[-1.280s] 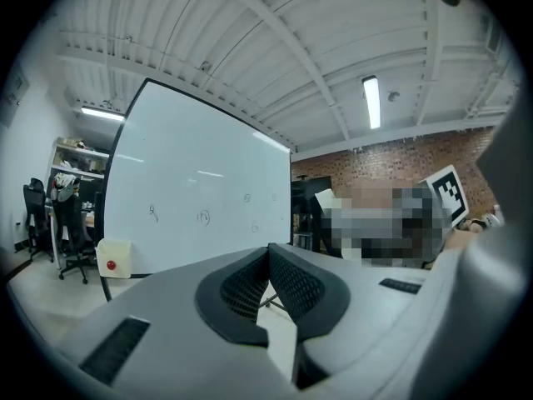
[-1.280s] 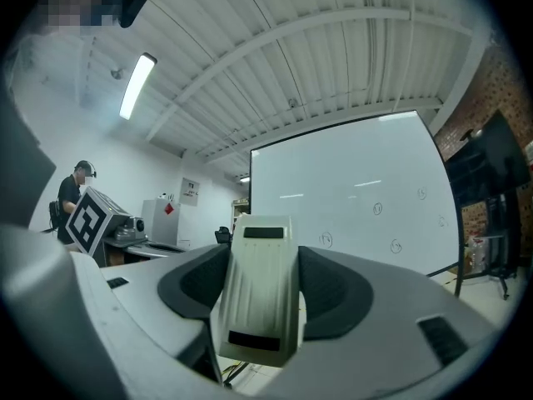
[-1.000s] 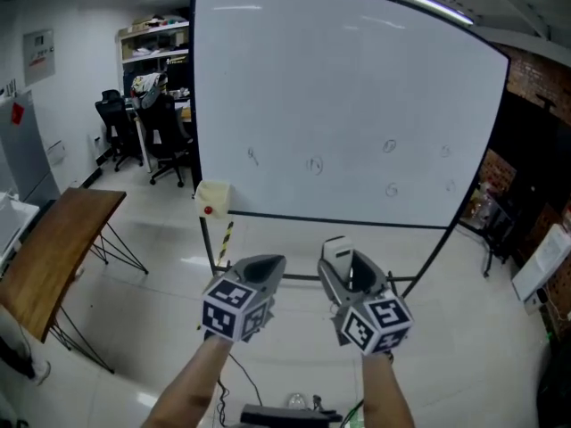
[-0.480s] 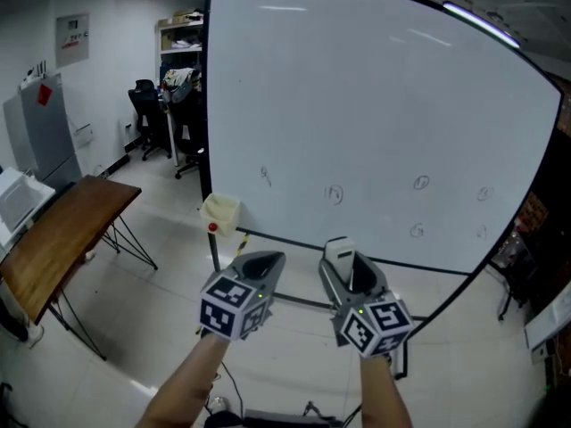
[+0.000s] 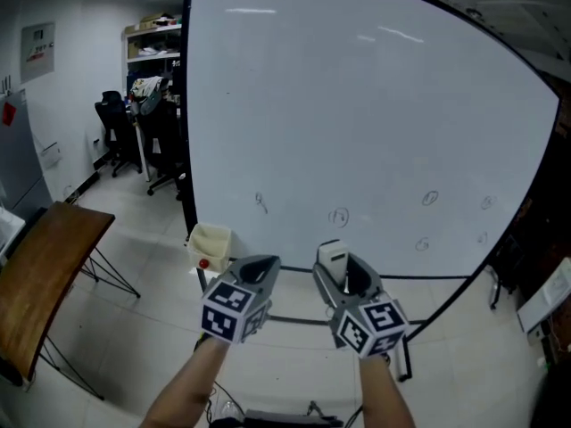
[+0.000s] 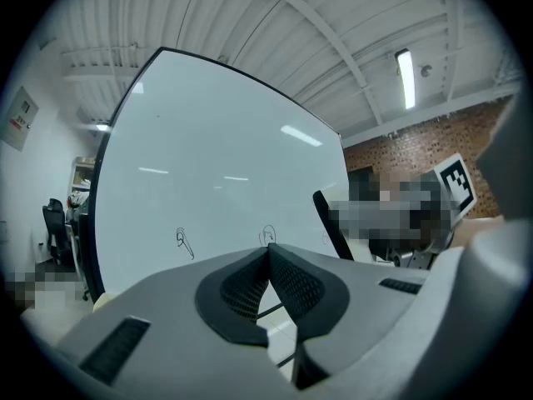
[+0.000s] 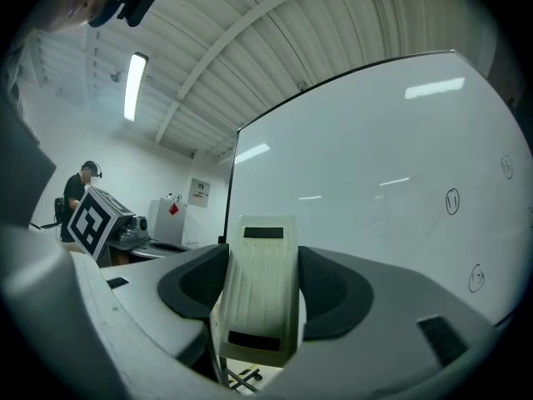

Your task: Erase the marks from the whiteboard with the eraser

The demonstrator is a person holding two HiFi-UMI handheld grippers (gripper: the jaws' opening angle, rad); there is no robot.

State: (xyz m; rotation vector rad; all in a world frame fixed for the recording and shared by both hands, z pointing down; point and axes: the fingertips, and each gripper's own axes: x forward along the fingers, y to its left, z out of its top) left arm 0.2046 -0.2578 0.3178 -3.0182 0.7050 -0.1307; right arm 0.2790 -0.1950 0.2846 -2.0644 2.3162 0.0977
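A large whiteboard [image 5: 357, 114] stands upright ahead of me, with small pen marks [image 5: 339, 216] scattered low on it: one at the left [image 5: 260, 203], several toward the right [image 5: 430, 198]. My right gripper [image 5: 334, 259] is shut on a pale cream eraser [image 7: 258, 290], held short of the board. My left gripper [image 5: 259, 267] is shut with nothing between its jaws. In the left gripper view the marks [image 6: 183, 242] show beyond the closed jaws.
A wooden table [image 5: 40, 266] on thin legs stands at the left. Office chairs [image 5: 116, 123] and shelves sit in the far left corner. A cream box [image 5: 211, 241] with a red spot hangs at the board's lower left corner. Black stand legs [image 5: 406, 359] run under the board.
The view has drawn nearer to the whiteboard, so the marks sit lower and closer. Both grippers keep about the same place in front of me, the eraser still held.
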